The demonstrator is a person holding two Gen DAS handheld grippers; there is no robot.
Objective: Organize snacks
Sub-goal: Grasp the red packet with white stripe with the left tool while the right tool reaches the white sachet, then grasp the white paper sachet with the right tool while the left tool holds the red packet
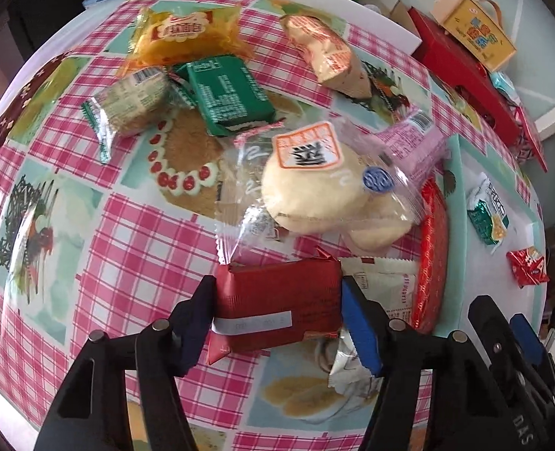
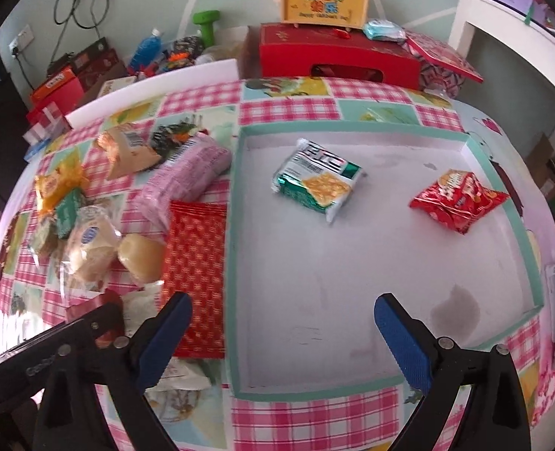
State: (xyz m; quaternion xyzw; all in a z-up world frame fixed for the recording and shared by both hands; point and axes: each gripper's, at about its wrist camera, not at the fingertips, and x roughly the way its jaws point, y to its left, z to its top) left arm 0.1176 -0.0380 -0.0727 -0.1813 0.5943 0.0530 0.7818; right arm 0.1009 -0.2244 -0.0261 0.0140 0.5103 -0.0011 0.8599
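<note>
Between the two dark pads of the left gripper [image 1: 277,300] sits a dark red foil-wrapped rectangular snack packet [image 1: 277,302], pinched across its short sides; the jaws look closed on it. Judging by the crinkled foil, it should be light and slightly yielding, and slippery if squeezed only at the sealed end flaps, so a hold across the firm middle seems safest. It lies near, at the front of the pile on the pink-checked plastic tablecloth [image 1: 127,233], partly over a white paper sachet [image 1: 386,285].

Just beyond it rests a clear plastic bag of pale round buns [image 1: 311,191], soft and easily crushed, and further off a green foil biscuit pack [image 1: 228,94]. To the right, a flat red patterned packet [image 2: 194,278] lies against the tray wall.

The right gripper [image 2: 281,338] hangs with its blue pads spread wide and nothing between them, over the near part of the shallow white tray with a teal rim [image 2: 236,248]. Inside, a green-and-white cracker pack [image 2: 316,182] and a red crisp bag [image 2: 457,201] sit toward the far side, well apart, so the near half of the floor looks open for setting things down. The raised rim would need clearing when carrying across from the left.
</note>
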